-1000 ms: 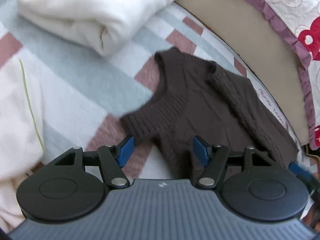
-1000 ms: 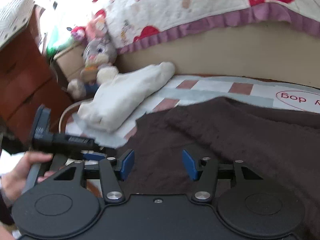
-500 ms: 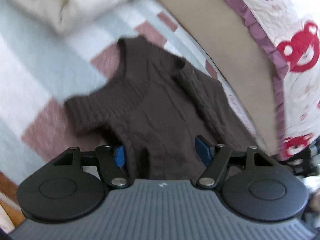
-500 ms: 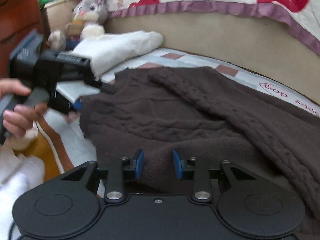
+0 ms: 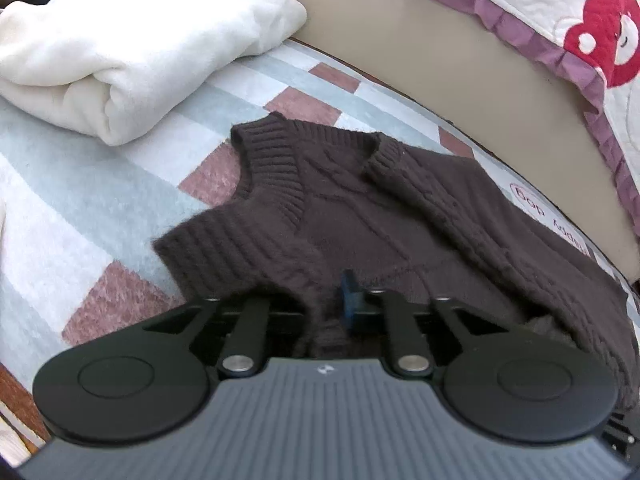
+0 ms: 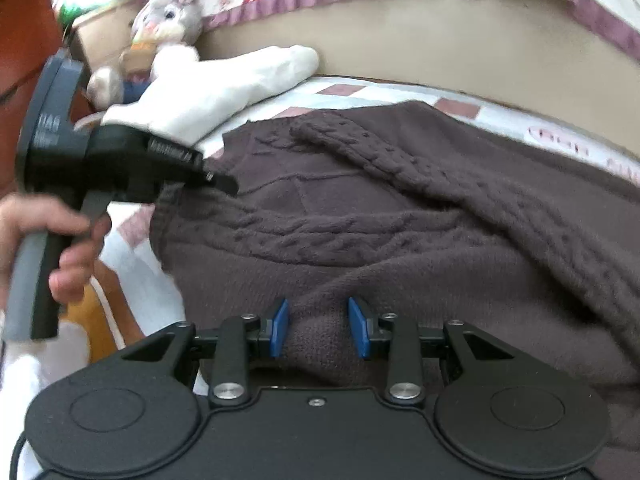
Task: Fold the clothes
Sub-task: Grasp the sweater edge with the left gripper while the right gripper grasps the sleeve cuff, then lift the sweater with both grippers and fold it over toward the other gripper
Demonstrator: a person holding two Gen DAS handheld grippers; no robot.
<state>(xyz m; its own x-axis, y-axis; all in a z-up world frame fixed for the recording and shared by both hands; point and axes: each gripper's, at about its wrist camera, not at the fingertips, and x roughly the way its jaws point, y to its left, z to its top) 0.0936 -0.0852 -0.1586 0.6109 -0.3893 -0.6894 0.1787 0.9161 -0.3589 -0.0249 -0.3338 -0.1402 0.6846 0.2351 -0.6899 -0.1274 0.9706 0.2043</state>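
Note:
A dark brown knitted sweater vest (image 5: 360, 216) lies on a checked blanket (image 5: 80, 200), its ribbed V-neck toward the far side. My left gripper (image 5: 332, 308) is shut on the vest's near shoulder edge; the fabric bunches between the blue pads and hides the left one. In the right wrist view the vest (image 6: 400, 216) fills the middle. My right gripper (image 6: 318, 328) has its pads narrowly apart with a fold of the vest's fabric pressed between them. The left gripper (image 6: 216, 180) shows there at the left, held by a hand, its tip on the vest's edge.
A folded cream garment (image 5: 132, 52) lies at the far left of the blanket. A beige bed side (image 5: 460, 64) with a purple-trimmed quilt (image 5: 560, 8) runs along the back. A stuffed rabbit (image 6: 168, 20) sits at the far left corner.
My left gripper has closed from wide open onto the vest's shoulder edge. My right gripper has narrowed onto a fold of the vest. Both have moved in closer to the fabric.

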